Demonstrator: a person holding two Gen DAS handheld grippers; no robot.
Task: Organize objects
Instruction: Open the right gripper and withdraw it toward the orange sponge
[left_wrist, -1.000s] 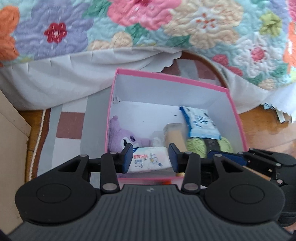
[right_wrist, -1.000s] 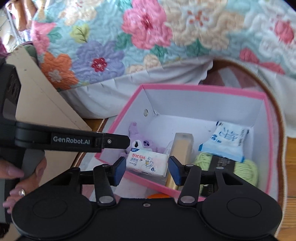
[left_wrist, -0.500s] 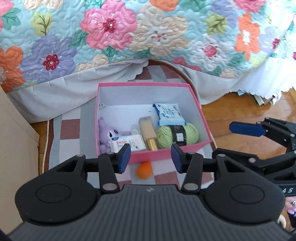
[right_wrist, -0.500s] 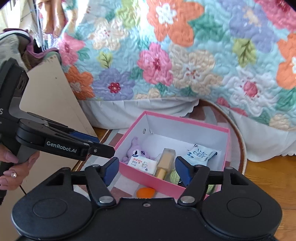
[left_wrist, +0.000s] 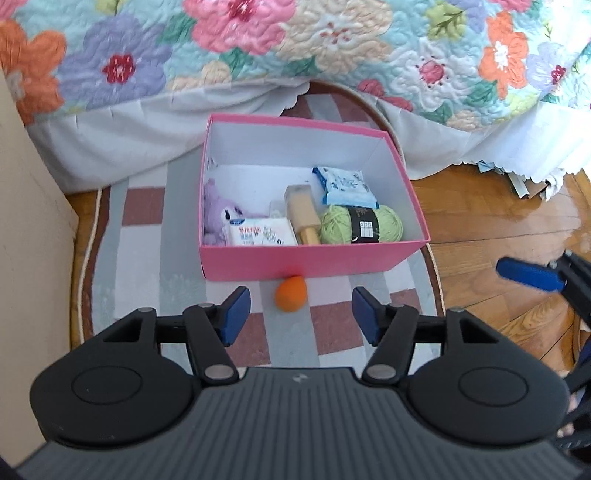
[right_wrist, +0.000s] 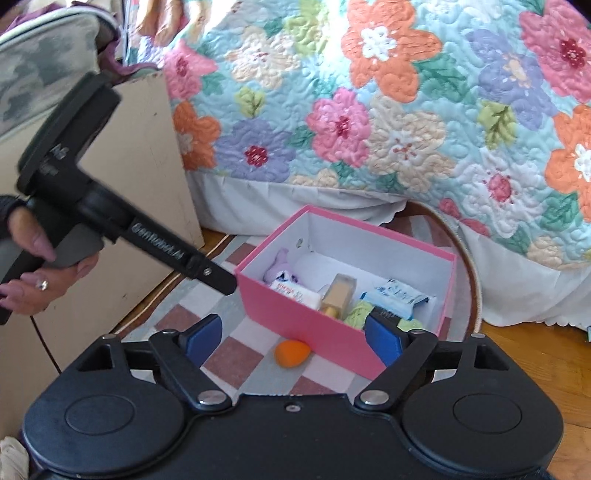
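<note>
A pink box (left_wrist: 314, 258) (right_wrist: 306, 325) sits on a checked rug. It holds a purple plush toy (left_wrist: 214, 210), a white tissue pack (left_wrist: 262, 232), a tan bottle (left_wrist: 303, 214), a blue-white packet (left_wrist: 347, 186) and green yarn (left_wrist: 362, 223). An orange sponge (left_wrist: 291, 293) (right_wrist: 291, 352) lies on the rug just in front of the box. My left gripper (left_wrist: 300, 314) is open and empty above the sponge. My right gripper (right_wrist: 293, 334) is open and empty, drawn back from the box.
A bed with a floral quilt (left_wrist: 295, 48) and white skirt stands behind the box. A beige cabinet (left_wrist: 26, 221) (right_wrist: 140, 177) stands at the left. Wooden floor (left_wrist: 498, 229) lies to the right of the rug (left_wrist: 147, 240).
Both grippers have pulled back and up from the box and opened wider. The tissue pack, earlier between the fingers, now lies in the box. The orange sponge has come into view.
</note>
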